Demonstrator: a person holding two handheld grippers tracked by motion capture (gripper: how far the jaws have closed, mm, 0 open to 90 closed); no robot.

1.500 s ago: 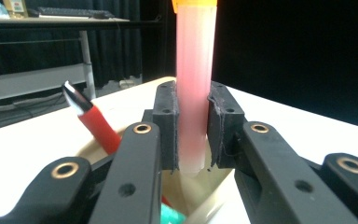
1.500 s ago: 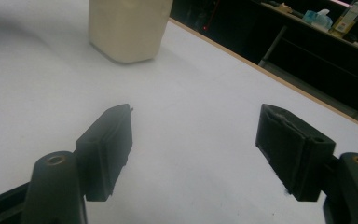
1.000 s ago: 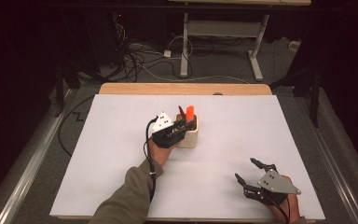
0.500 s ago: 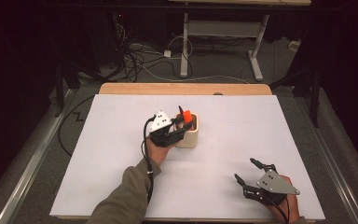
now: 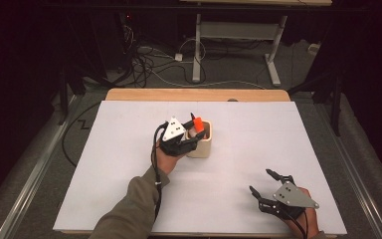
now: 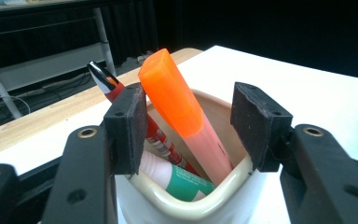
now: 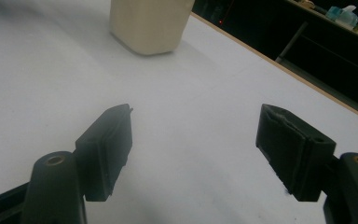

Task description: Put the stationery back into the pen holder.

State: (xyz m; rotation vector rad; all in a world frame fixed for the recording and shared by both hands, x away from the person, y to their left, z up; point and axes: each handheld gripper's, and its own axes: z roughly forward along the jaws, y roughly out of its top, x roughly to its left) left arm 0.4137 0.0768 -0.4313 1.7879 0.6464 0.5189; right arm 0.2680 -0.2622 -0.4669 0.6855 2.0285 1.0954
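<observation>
Straddling the orange highlighter in the cream cup, the left hand-held gripper has just been opening, pads clear of it. The right hand-held gripper gapes empty near the tabletop front edge, open surface all round.

A red-and-white pen with a black-and-silver tip leans just behind the left-hand jaw of the left gripper, its tip rising above that jaw's pad. A white stick with a green label lies low between the jaws, nearer the left-hand one. A white flat table top spreads under and between the jaws of the right gripper. Beyond both pairs of jaws a light wooden strip edges it. Farther off stand a grey metal desk frame and tangled dark and white floor cables.
</observation>
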